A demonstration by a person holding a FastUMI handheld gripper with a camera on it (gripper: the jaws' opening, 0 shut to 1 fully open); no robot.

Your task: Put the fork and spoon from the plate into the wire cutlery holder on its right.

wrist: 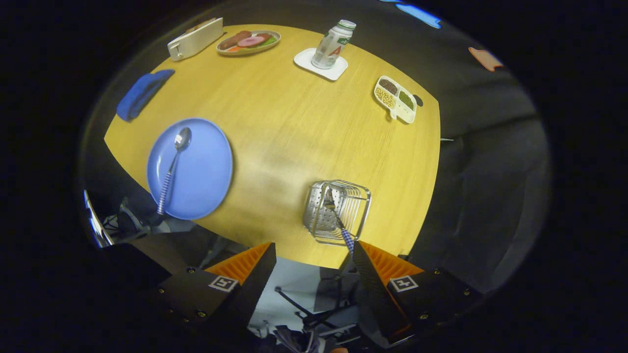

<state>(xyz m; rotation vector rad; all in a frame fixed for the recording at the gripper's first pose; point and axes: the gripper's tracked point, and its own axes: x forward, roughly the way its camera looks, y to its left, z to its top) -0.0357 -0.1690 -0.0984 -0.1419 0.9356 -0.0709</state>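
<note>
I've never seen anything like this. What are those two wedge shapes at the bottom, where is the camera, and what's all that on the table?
The camera rides on a hand-held gripper that a person carries, looking forward along its two fingers: those are the wedges. They stand apart, open, holding nothing.

Beyond them is a wooden table. Just ahead of the fingers sits a wire cutlery holder with the fork already in it, its striped handle sticking out toward the fingers. To the holder's left is a blue plate with the spoon still lying on it.

Farther off are a blue cloth, a white box, a dish of food, a bottle on a white coaster, and a divided tray.
</note>
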